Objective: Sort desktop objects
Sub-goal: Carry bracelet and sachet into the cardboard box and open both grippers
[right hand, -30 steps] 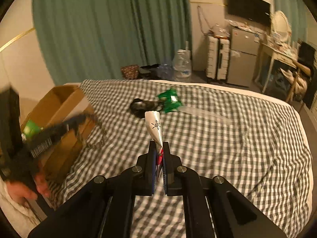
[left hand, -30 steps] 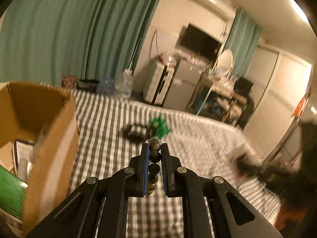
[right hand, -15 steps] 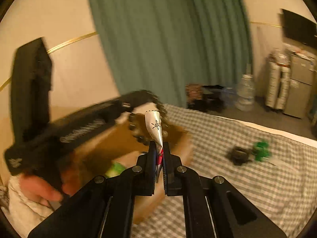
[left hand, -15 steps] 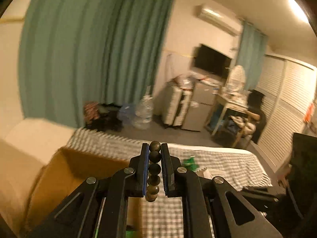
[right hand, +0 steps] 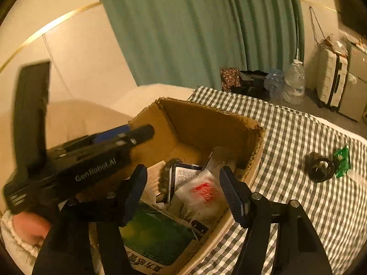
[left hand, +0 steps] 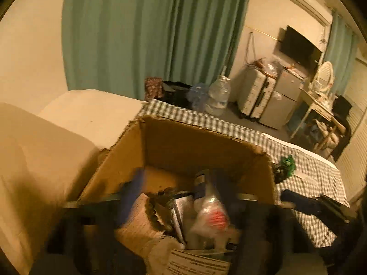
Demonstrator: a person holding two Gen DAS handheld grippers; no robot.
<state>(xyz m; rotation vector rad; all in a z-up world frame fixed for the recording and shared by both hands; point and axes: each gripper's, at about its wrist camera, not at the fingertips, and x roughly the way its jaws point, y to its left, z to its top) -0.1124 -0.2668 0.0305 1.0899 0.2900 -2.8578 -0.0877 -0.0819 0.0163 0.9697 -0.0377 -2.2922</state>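
Both tools, left tool (right hand: 140,135) and right tool (right hand: 183,188), have just been opening over the cardboard box (right hand: 206,116), jaws empty; next, fetch the black coil (right hand: 320,166) lying off to their right.

"GenRobot.AI" stands in pale letters on the left tool (right hand: 140,135).

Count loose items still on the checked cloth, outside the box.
2 visible. A black coiled item lies right of the cardboard box, and a green item sits beside it on its right, seemingly touching. More could be hidden behind the box or outside the frame.
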